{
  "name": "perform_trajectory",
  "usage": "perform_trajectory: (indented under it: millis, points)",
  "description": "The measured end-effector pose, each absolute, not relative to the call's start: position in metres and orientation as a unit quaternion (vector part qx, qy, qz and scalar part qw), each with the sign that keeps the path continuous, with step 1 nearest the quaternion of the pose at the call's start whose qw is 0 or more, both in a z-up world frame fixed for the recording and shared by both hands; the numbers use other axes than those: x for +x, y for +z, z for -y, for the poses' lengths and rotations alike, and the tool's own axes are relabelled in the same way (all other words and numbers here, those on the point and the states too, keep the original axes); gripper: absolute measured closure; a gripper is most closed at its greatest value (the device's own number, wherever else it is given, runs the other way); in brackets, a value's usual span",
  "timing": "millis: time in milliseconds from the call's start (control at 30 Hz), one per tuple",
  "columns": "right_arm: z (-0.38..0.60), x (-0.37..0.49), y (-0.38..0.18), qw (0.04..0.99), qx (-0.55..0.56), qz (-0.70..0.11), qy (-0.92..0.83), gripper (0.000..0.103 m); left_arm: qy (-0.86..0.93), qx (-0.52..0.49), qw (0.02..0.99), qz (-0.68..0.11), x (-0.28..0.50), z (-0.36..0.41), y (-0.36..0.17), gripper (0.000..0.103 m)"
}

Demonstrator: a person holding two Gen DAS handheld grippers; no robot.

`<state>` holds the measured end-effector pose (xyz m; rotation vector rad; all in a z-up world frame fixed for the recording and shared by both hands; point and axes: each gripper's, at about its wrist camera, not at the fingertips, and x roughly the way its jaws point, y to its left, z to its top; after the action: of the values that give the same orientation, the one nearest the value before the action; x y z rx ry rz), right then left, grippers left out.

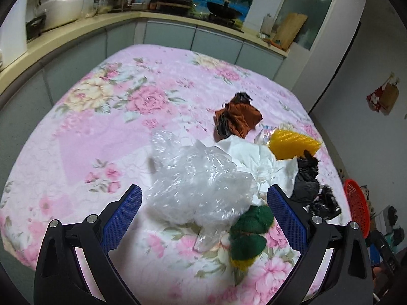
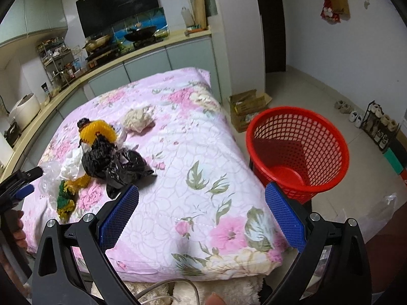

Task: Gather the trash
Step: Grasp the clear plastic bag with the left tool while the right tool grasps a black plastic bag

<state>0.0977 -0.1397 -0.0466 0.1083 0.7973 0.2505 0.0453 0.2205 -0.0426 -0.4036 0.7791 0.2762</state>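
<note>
1. Left gripper point(image 1: 204, 218) jaws spread, clear plastic bag point(image 1: 201, 180) lies between them on floral quilt point(image 1: 101, 127).
2. Right gripper point(image 2: 202, 218) jaws spread, empty; trash pile well left, red basket point(image 2: 297, 150) ahead-right.
3. Left is nearer.

Trash pile point(image 2: 101, 157) on the quilt point(image 2: 193, 178), left of the basket point(image 2: 297, 152); paper wad point(image 2: 138, 120) behind the pile.
</note>
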Motion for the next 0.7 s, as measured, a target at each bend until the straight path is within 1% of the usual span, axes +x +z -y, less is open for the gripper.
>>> perform_trajectory:
  millis: [100,167,200,267,300,367,433,533,700]
  points:
    - [0.134,0.104,-0.051,0.909,0.051,-0.393,0.127,0.007,0.132,-0.196,0.894,-0.381,0.056,-0.224,-0.053,0.01]
    - [0.132,0.107,-0.053,0.908,0.05,-0.396,0.13,0.007,0.129,-0.2,0.89,-0.388,0.062,-0.228,-0.059,0.021]
    - [0.13,0.109,-0.054,0.907,0.049,-0.397,0.133,0.007,0.127,-0.203,0.889,-0.39,0.065,-0.229,-0.062,0.024]
    - [0.125,0.113,-0.056,0.904,0.05,-0.401,0.14,0.007,0.122,-0.205,0.888,-0.393,0.068,-0.232,-0.067,0.033]
    - [0.123,0.115,-0.056,0.903,0.051,-0.403,0.143,0.007,0.119,-0.203,0.889,-0.393,0.069,-0.232,-0.07,0.035]
    - [0.116,0.12,-0.057,0.899,0.05,-0.406,0.154,0.007,0.113,-0.201,0.89,-0.393,0.07,-0.233,-0.071,0.051]
    - [0.107,0.123,-0.056,0.897,0.046,-0.406,0.167,0.007,0.106,-0.207,0.892,-0.388,0.07,-0.238,-0.071,0.06]
    - [0.091,0.127,-0.053,0.898,0.031,-0.398,0.186,0.007,0.099,-0.21,0.897,-0.376,0.065,-0.245,-0.067,0.067]
    - [0.069,0.135,-0.054,0.894,0.015,-0.391,0.218,0.007,0.094,-0.216,0.914,-0.331,0.046,-0.258,-0.052,0.069]
